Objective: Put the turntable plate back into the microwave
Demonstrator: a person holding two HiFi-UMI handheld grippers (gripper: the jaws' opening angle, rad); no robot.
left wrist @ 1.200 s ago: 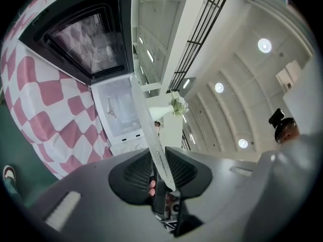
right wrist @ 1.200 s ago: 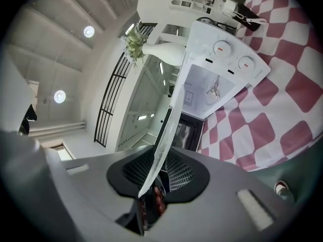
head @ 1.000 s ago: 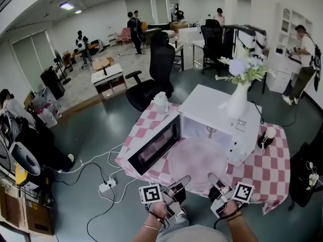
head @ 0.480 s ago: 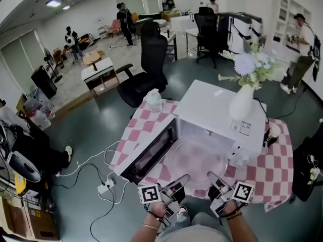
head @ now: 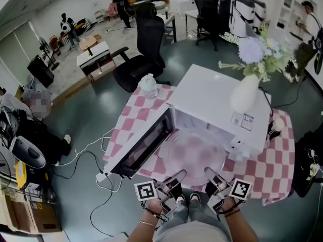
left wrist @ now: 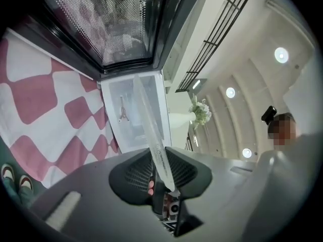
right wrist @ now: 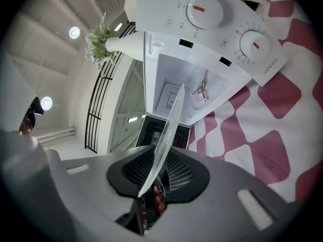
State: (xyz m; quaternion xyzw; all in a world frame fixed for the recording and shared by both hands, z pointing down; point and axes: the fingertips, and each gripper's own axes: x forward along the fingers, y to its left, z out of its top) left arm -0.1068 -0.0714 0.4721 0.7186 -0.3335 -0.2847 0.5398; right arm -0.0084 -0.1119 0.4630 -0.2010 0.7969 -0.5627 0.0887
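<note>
The clear glass turntable plate point(head: 194, 154) hangs level in front of the open white microwave point(head: 217, 102), its far edge at the cavity mouth. My left gripper point(head: 177, 176) is shut on the plate's near left rim and my right gripper point(head: 209, 173) on its near right rim. In the left gripper view the plate point(left wrist: 151, 135) runs edge-on between the jaws toward the cavity point(left wrist: 132, 112). The right gripper view shows the plate point(right wrist: 166, 135) edge-on too, with the roller hub point(right wrist: 201, 88) inside the cavity. The microwave door point(head: 144, 144) hangs open to the left.
A white vase of flowers point(head: 248, 92) stands on the microwave's top. A small white jar point(head: 148, 86) sits at the far corner of the pink checked tablecloth point(head: 267, 160). A black office chair point(head: 144, 59) stands behind the table. Cables and a power strip point(head: 100, 176) lie on the floor.
Both grippers have carried the plate forward and lower, toward the microwave opening. The head view has tilted further down and closer over the microwave.
</note>
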